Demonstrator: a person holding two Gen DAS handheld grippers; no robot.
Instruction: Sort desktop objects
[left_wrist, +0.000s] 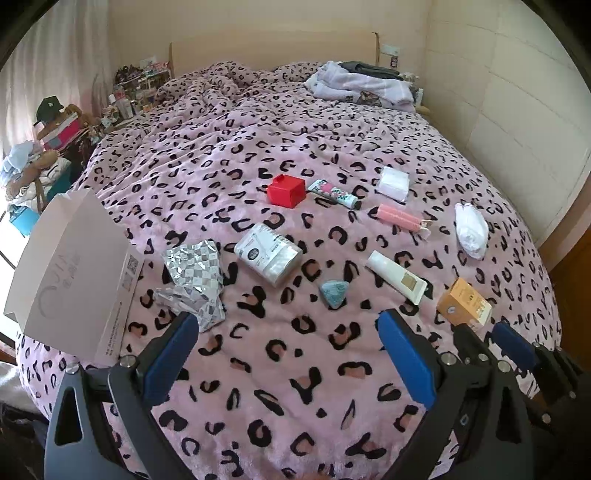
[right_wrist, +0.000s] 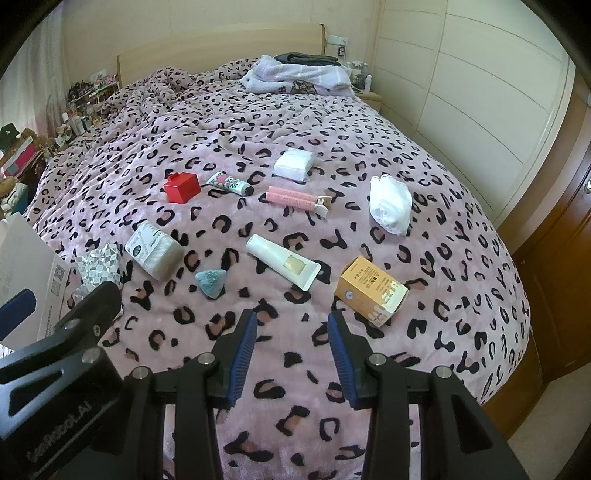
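Box (left_wrist: 74, 266) at bed (left_wrist: 295, 387) edge, contents unseen; both tongs (left_wrist: 288, 332) (right_wrist: 291, 325) apart, empty.

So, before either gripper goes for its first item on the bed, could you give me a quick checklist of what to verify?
1. Left gripper open and empty: ok.
2. Right gripper open and empty: ok.
3. Orange box nearest the right gripper, lying apart from the white tube: ok.
4. Blue triangular piece unobstructed ahead of the left gripper: ok.
5. White paper bag upright at left: ok; whether its mouth is open: cannot tell.
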